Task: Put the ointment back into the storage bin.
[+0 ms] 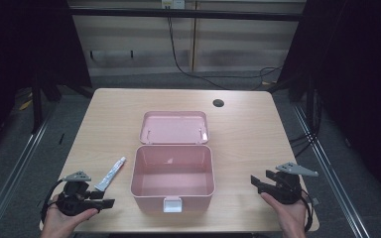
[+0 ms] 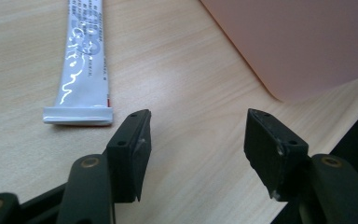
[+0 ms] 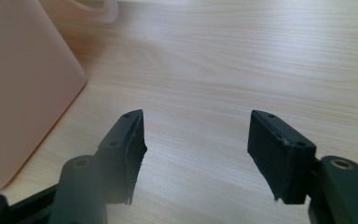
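An open pink box (image 1: pixel 151 197) stands mid-table, its lid (image 1: pixel 174 127) folded back flat behind it and a white latch (image 1: pixel 172 204) on its front. A silver tube (image 1: pixel 110 174) lies on the wood just left of the box. My left gripper (image 1: pixel 106 199) rests at the front left, open, with nothing between its jaws. In the left gripper view (image 2: pixel 196 135) the tube's crimped end (image 2: pixel 78 115) lies just ahead and left, and the box wall (image 2: pixel 298 42) is ahead to the right. My right gripper (image 1: pixel 254 182) rests at the front right, open and empty. In the right gripper view (image 3: pixel 196 135) the box (image 3: pixel 18 84) sits to its left.
The light wooden table (image 1: pixel 248 129) has a round cable hole (image 1: pixel 218 103) near its far right. Dark floor, metal rails and black curtains surround it. Bare wood lies on both sides of the box.
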The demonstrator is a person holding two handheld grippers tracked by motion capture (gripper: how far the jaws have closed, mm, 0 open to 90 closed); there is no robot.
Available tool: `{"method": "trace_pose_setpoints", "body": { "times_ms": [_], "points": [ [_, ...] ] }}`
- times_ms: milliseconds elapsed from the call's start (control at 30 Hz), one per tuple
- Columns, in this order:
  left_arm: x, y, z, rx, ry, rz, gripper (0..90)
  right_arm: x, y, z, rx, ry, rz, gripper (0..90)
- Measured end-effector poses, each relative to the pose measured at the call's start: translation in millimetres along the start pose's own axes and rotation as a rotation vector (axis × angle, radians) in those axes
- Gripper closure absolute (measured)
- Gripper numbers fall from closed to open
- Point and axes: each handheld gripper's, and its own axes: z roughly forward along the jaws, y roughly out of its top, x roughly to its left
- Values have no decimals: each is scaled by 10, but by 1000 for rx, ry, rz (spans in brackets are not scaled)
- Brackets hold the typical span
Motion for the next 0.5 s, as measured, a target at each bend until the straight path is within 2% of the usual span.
{"method": "trace_pose_setpoints", "body": {
  "times_ms": [133, 200, 333, 367, 400, 433, 467, 500],
  "points": [
    [-11, -5, 0, -8, 4, 1, 432, 49, 17, -58, 5, 24, 12, 389],
    [-17, 3, -12, -5, 4, 11, 443, 65, 20, -72, 12, 20, 6, 390],
    [-43, 37, -29, -18, 16, -7, 456, 110, 27, -130, 41, 53, 4, 391],
    [-49, 47, -39, -19, 13, -4, 489, 116, 9, -164, 46, 65, -12, 400],
    [-77, 74, -62, -41, -5, -3, 502, 116, -14, -181, 42, 73, -21, 400],
    [-77, 74, -62, -41, -5, -3, 516, 105, -43, -197, 29, 88, -18, 398],
    [-93, 99, -83, -49, -30, 2, 517, 92, -49, -202, 19, 104, -14, 398],
    [-100, 109, -88, -48, -30, 11, 515, 79, -44, -212, 3, 122, 1, 397]
  ]
}}
